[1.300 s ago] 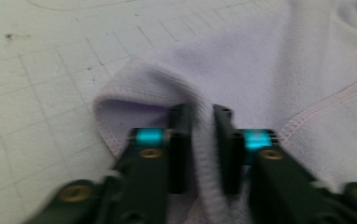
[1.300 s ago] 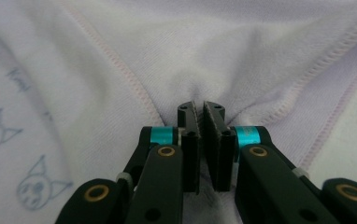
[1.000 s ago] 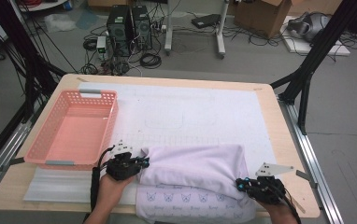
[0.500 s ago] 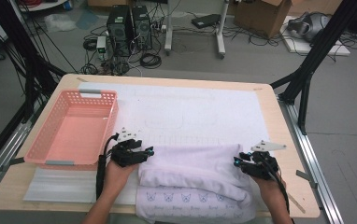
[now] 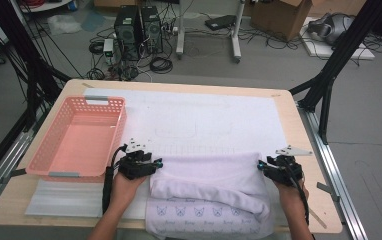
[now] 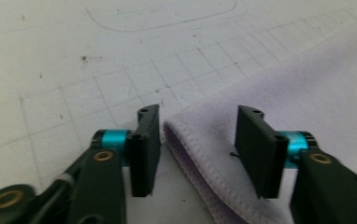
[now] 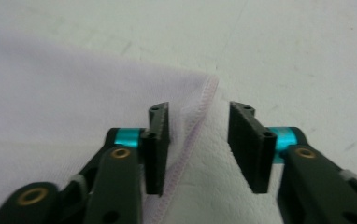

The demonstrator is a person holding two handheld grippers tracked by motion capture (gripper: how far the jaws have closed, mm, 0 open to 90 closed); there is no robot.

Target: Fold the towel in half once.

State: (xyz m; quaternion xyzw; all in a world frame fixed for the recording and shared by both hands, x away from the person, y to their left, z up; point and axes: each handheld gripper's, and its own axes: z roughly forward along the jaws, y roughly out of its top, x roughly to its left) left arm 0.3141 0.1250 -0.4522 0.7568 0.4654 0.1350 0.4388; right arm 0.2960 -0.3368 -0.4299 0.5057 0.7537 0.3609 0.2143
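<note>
On the near half of the tabletop (image 5: 284, 107), at about six o'clock, lies a folded lilac towel (image 5: 214, 192). The left tongs (image 5: 158, 163) sit at its ten o'clock corner, spread, the hemmed edge between the jaws but not pinched. The right tongs (image 5: 260, 164) sit at its two o'clock corner; their jaws have just been opening and stand apart over the hem. A pink basket (image 5: 51, 150) stands at nine o'clock.

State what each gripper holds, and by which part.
Nothing is held. The left gripper and right gripper have just been opening; each stands open over a corner of the lavender towel.
</note>
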